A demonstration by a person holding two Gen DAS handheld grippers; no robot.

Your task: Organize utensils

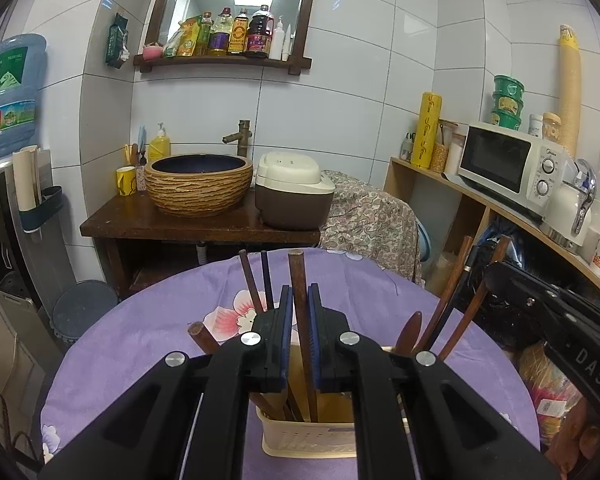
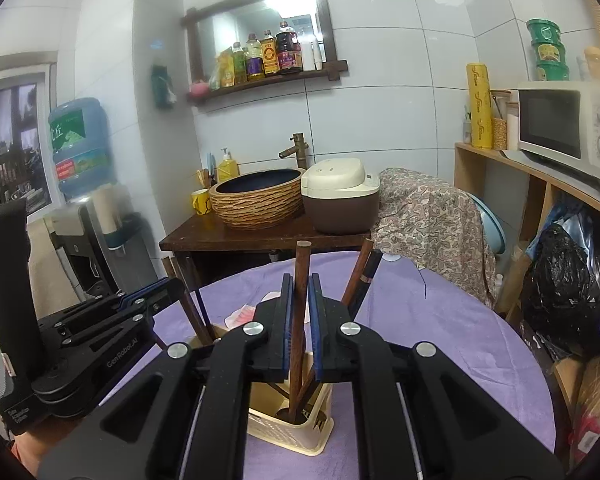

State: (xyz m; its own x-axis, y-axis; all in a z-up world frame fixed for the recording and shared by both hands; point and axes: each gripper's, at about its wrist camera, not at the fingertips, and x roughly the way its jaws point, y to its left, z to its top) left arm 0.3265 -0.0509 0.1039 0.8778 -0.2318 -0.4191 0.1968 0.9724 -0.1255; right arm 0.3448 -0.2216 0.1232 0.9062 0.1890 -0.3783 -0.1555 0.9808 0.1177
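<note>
Over a round table draped in a purple floral cloth [image 1: 148, 340], the left gripper [image 1: 301, 300] clamps a brown wooden utensil handle [image 1: 300, 300] whose lower end reaches into a cream slotted utensil holder [image 1: 300, 440], where other wooden handles lean; the right gripper [image 1: 548, 320] shows at the frame's right edge. In the right wrist view, the right gripper [image 2: 300, 292] clenches another wooden handle [image 2: 301, 276] standing upright in the same holder [image 2: 288, 428], with the left gripper [image 2: 156, 292] just beside it.

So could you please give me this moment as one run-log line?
left tool: shut on wooden handle | right tool: shut on wooden utensil | both lower ends in cream holder | purple tablecloth
</note>
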